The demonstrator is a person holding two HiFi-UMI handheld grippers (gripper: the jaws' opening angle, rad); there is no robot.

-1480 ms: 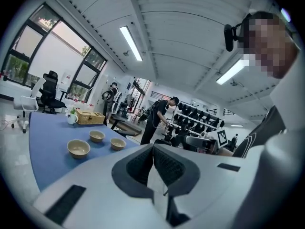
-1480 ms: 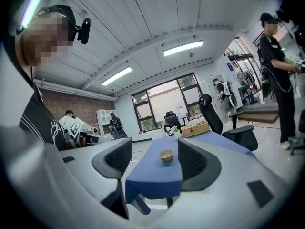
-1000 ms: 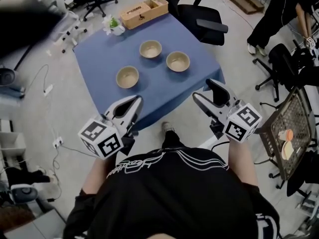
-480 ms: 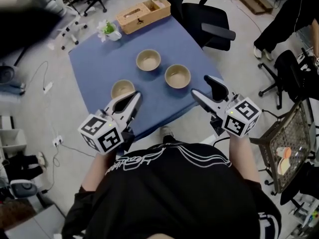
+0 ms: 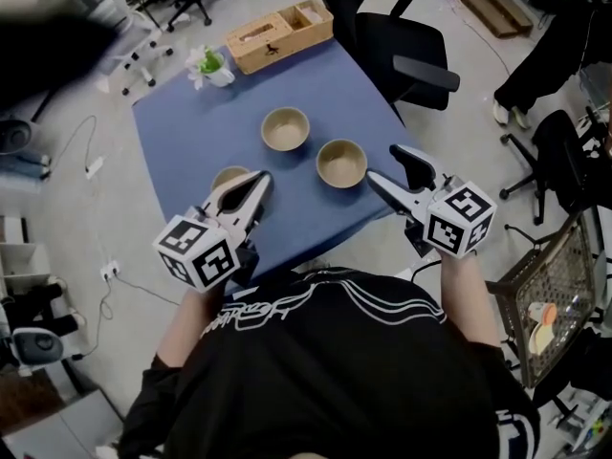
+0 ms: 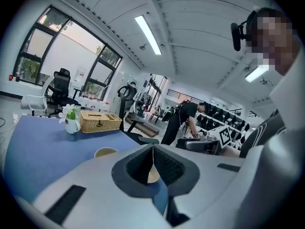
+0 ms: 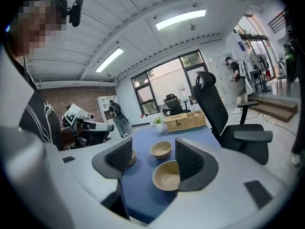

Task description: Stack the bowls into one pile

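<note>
Three bowls (image 5: 285, 128) sit apart on table (image 5: 182, 132). At near edge: left gripper (image 5: 256, 182) jaws together, empty; right gripper (image 5: 384, 163) jaws apart.

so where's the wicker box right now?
Wicker box: head view, far edge of the blue table, just right of the flower mug, behind the farthest bowl.

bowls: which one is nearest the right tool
The right-hand bowl, just ahead of the right tool; the far bowl and the left bowl sit farther away.
</note>
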